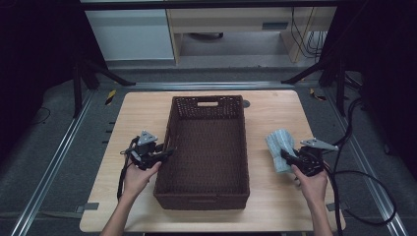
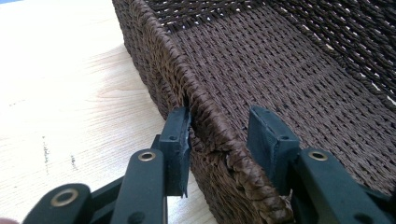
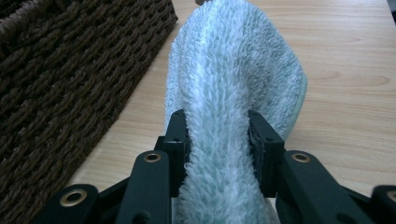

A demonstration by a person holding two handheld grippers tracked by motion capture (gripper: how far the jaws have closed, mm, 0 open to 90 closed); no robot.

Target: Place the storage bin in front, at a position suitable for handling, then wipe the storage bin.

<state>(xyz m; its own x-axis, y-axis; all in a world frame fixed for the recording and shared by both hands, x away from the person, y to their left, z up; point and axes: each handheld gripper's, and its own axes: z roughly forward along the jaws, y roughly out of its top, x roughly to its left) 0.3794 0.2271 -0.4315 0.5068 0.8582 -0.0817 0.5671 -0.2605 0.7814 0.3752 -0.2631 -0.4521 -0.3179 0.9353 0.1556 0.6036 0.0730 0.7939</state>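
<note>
Right gripper (image 3: 217, 140) clamped on the pale towel (image 3: 233, 84), lifting. Left gripper (image 2: 219, 140) half-wide, straddling the basket (image 1: 169, 142) wall. Next: carry towel left, over rim, then release.

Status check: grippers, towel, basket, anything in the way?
Right gripper shut on towel, right of basket. Left gripper astride basket's left wall, outer pad touching, inner pad apart. Nothing between towel and basket.

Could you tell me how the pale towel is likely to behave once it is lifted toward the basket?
The towel looks thick and fluffy, so it will probably flop and drape either side of the right gripper, whose pads squeeze its fold. It seems light and unlikely to slip. A hanging end might catch the basket rim.
</note>
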